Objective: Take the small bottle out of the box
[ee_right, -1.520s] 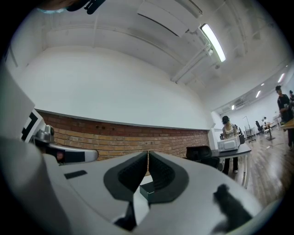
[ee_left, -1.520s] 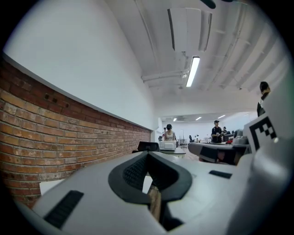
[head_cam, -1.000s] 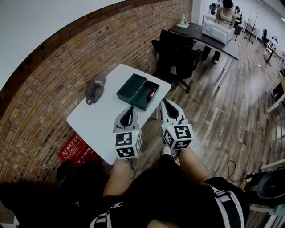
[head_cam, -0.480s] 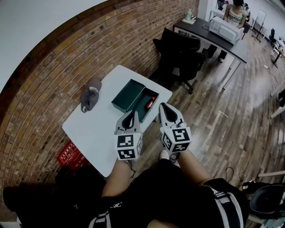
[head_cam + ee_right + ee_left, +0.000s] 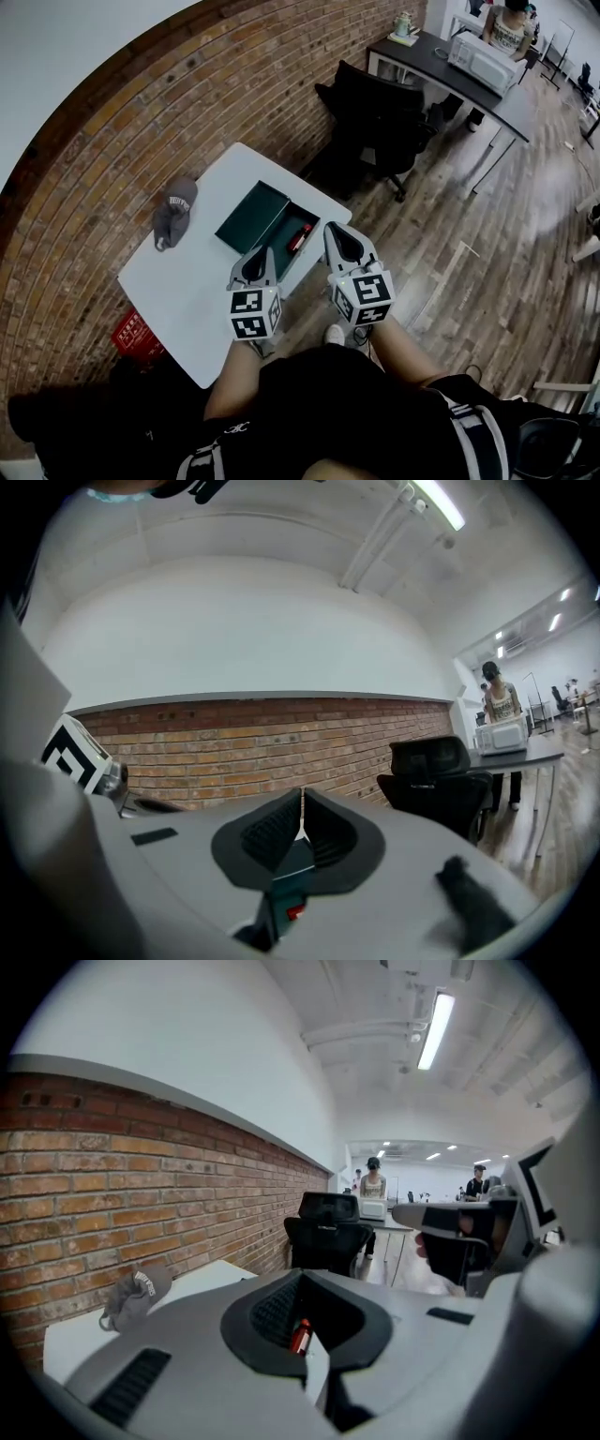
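Small bottle (image 5: 299, 237) lies in box (image 5: 249, 217) nr tabletop (image 5: 187, 272) edge. My left hand-held gripper (image 5: 263, 253) & right hand-held gripper (image 5: 331, 230) are closed, empty; unopened, I'd prob. shove box off.

Head view: high, steeply down on white table (image 5: 183, 277).
Left gripper view: low, toward office chair (image 5: 323, 1232).
Right gripper view: low, toward brick wall (image 5: 281, 738).
Shared: chair, wall, green box (image 5: 253, 216).

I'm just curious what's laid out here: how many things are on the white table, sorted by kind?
Cap: 1
Box: 1
Bottle: 1, lying inside the box
Total: 3
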The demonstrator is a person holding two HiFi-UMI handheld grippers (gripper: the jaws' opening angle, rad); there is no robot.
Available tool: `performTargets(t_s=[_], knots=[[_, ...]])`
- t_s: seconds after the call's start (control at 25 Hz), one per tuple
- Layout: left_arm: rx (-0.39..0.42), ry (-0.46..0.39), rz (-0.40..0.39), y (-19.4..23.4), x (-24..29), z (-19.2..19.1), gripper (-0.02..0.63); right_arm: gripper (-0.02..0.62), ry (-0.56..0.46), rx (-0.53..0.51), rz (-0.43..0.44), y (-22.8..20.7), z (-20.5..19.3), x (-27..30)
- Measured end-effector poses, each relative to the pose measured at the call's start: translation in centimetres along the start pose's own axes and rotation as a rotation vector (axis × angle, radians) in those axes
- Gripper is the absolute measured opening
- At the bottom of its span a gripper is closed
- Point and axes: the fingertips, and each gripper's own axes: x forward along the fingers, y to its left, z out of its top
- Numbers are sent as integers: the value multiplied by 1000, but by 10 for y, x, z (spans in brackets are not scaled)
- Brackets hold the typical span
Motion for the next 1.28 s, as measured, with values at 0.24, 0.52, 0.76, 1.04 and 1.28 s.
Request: performTargets(t_s=[0.24, 0.52, 0.76, 1.04, 1.28], knots=[[-29, 57, 0, 11, 30, -11, 3, 31, 19, 20, 9, -25, -4, 29], [-33, 102, -65, 33, 68, -16, 3, 31, 95, -26, -20, -20, -23, 54], [-28, 178, -134, 37, 99, -36, 3, 31, 132, -48, -61, -27, -30, 58], [-10, 318, -237, 29, 130, -79, 5, 31, 169, -51, -99, -33, -38, 54], [11, 421, -329, 18, 158, -104, 35, 31, 172, -31, -187, -52, -41, 39]])
